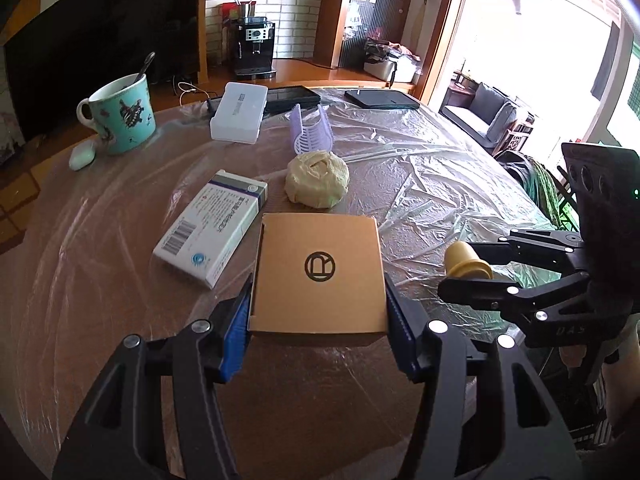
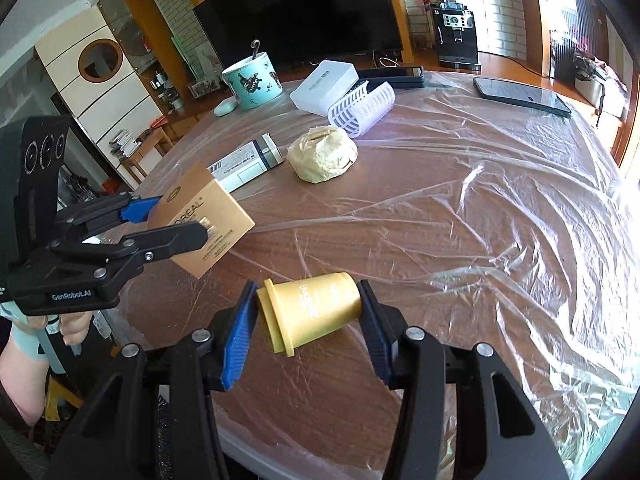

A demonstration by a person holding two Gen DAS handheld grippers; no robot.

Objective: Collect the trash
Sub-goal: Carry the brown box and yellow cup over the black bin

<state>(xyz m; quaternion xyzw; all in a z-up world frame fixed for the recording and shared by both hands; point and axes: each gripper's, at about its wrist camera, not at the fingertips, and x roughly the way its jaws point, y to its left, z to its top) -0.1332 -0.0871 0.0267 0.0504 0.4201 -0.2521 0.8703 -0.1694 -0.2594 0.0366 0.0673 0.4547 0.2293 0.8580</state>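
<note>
My left gripper (image 1: 318, 308) is shut on a flat gold-brown box (image 1: 318, 276), held above the table; the right wrist view shows that box (image 2: 208, 208) tilted between the left gripper's (image 2: 176, 224) fingers. My right gripper (image 2: 306, 320) is shut on a small yellow jar (image 2: 310, 314) lying sideways between its blue pads; the jar (image 1: 468, 262) and right gripper (image 1: 466, 276) also appear at the right of the left wrist view. A crumpled beige wad (image 1: 318, 180) (image 2: 323, 154) and a white carton (image 1: 210, 228) (image 2: 248, 162) lie on the table.
The round wooden table (image 2: 400, 232) is covered in clear plastic film. Farther back stand a teal mug (image 1: 122, 118) with a spoon, a white case (image 1: 239, 113), a lilac mesh roller (image 1: 310, 132), a small white pod (image 1: 82, 155) and a dark tablet (image 2: 520, 96). A hand (image 2: 24, 360) holds the left gripper.
</note>
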